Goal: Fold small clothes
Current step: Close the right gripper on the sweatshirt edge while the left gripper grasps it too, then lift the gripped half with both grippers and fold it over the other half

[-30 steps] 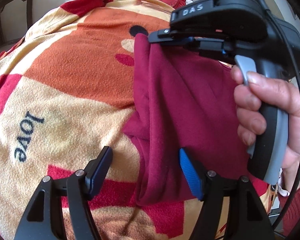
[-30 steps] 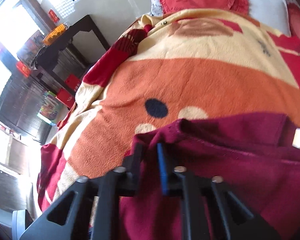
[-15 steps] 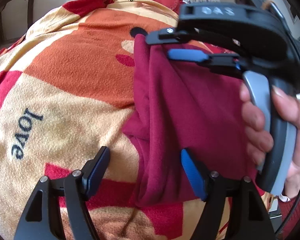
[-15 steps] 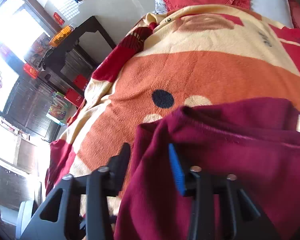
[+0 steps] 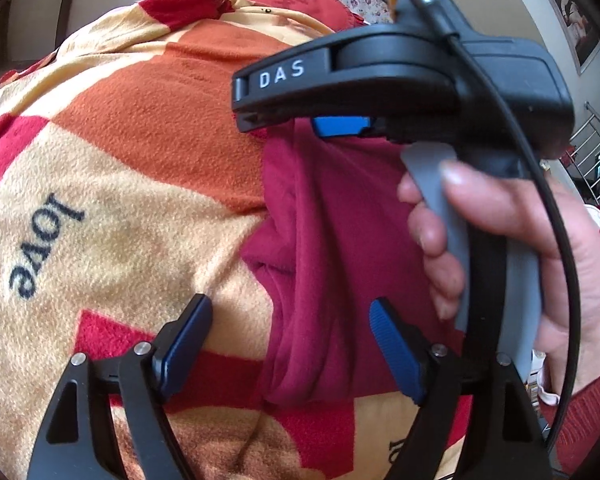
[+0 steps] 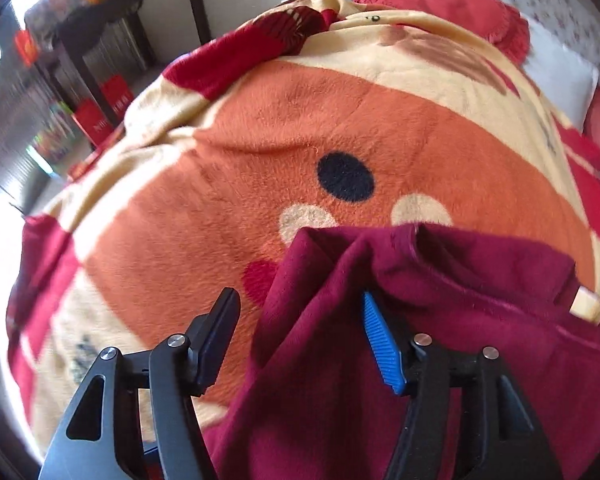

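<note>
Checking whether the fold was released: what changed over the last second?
The right gripper went from shut on the maroon garment edge to open, letting it go. The left gripper stayed open around the garment's near fold. The garment stayed lying on the blanket.

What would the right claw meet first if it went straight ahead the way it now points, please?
Most likely the maroon garment, whose raised fold already lies between the open right claw fingers; beyond it is the orange blanket, though depth is unclear.

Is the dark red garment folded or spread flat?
Folded, at least once: the dark red garment lies doubled in layers on the blanket, its edges bunched.
</note>
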Motion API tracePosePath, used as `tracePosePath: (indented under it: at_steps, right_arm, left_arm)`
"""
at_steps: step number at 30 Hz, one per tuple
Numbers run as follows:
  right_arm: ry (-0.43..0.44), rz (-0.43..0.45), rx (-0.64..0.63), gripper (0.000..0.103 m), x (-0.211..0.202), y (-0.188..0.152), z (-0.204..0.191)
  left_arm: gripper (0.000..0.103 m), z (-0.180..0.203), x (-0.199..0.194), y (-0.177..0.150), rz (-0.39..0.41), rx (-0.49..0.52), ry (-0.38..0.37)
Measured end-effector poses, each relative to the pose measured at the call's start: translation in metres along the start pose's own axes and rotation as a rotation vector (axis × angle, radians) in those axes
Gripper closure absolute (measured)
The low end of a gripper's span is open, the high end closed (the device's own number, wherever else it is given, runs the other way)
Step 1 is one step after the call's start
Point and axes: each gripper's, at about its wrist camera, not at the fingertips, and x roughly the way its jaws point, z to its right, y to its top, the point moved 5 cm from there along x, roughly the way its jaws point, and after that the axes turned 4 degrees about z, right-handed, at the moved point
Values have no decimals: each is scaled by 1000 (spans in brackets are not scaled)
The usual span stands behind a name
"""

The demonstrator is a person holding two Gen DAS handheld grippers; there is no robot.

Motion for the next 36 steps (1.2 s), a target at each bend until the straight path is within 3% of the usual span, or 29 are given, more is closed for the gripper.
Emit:
tracePosePath:
  at_steps: [2, 4, 5, 9, 14, 23, 25, 27, 29, 34, 36]
  right_arm:
    - [10, 17, 15, 60, -1, -1, 3]
    - [41, 34, 57, 73, -4, -2, 10]
    - [38, 37, 76, 88, -7, -3, 18]
    - [165, 76, 145, 103, -25, -7, 36]
    - [263, 151, 197, 103, -61, -16, 52]
    - [319, 215, 231, 103, -102, -21, 71]
    - [326, 222, 240, 103, -107, -24, 75]
    - [330, 223, 254, 103, -110, -27, 81]
    - [333, 218, 265, 103, -110, -30, 85]
    - [380, 196, 345, 103, -106, -30, 97]
    - [410, 182, 381, 89, -106, -28, 99]
  left_arm:
    - [15, 1, -1, -2, 1, 7, 0]
    - [15, 2, -2, -4, 2, 12, 5]
    - [14, 2, -3, -4, 2, 17, 9]
    - [13, 7, -3, -4, 1, 35, 10]
    - [13, 8, -2, 6, 23, 17, -11]
    - [13, 30, 12, 25, 23, 73, -48]
    - [26, 30, 16, 25, -12, 34, -82]
    - [51, 36, 14, 24, -26, 11, -111]
    - [67, 43, 7, 24, -1, 24, -119]
    - [81, 61, -11, 22, 59, 97, -122]
    - [82, 67, -17, 22, 74, 117, -125]
